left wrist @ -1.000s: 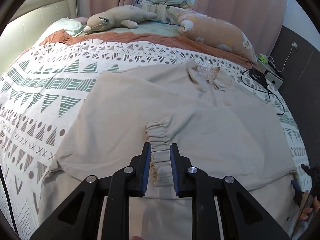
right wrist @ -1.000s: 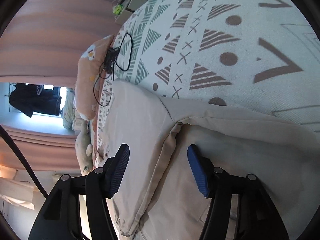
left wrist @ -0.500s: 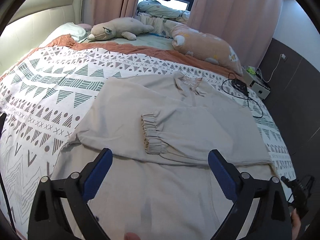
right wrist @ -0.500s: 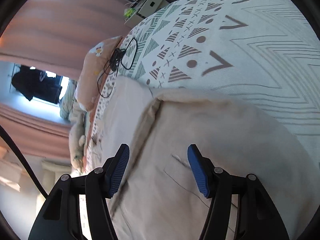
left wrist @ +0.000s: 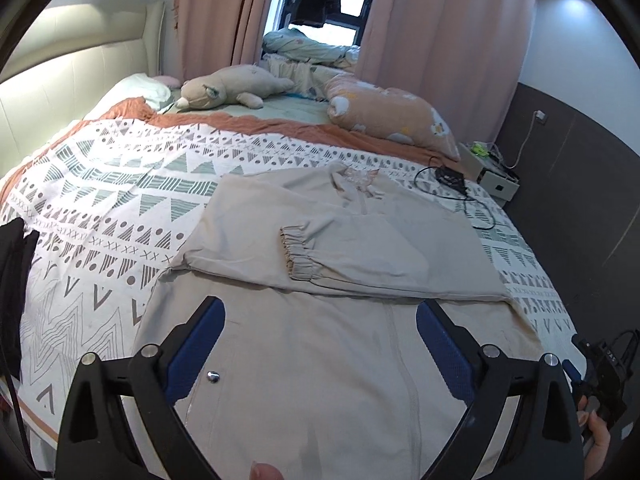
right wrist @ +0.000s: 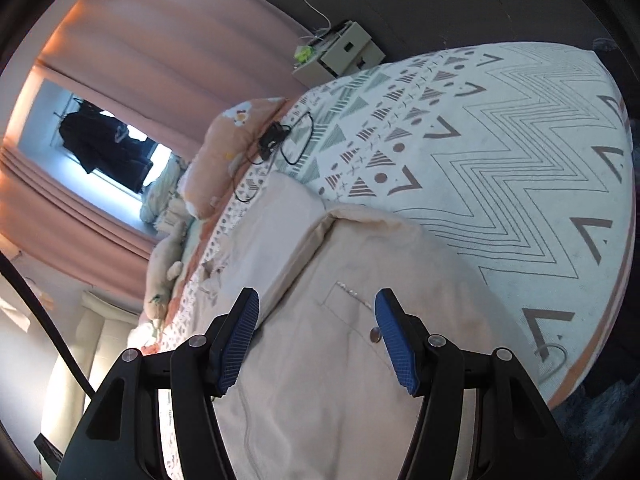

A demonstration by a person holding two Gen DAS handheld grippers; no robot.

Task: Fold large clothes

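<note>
A large beige garment (left wrist: 360, 232) lies spread on the patterned bed cover (left wrist: 100, 208). Both sleeves are folded across its chest, and one elastic cuff (left wrist: 296, 254) rests near the middle. My left gripper (left wrist: 318, 308) hovers over the lower part of the garment, open wide, with nothing between its fingers. In the right wrist view the same garment (right wrist: 340, 380) shows a pocket with a metal snap (right wrist: 375, 335). My right gripper (right wrist: 317, 296) is above that pocket area, open and empty. In the left wrist view it appears at the far right edge, held by a hand (left wrist: 596, 436).
A plush toy (left wrist: 232, 88) and an orange pillow (left wrist: 392, 120) lie at the head of the bed. A black cable with an adapter (left wrist: 452, 178) sits on the bed's right side by a bedside box (left wrist: 496, 184). Pink curtains (left wrist: 440, 40) hang behind. Dark cloth (left wrist: 12, 280) is at the left edge.
My left gripper let go of the sleeve cuff, opened wide and drew back and up. My right gripper pulled back from the garment's folded edge and rolled, staying open.
</note>
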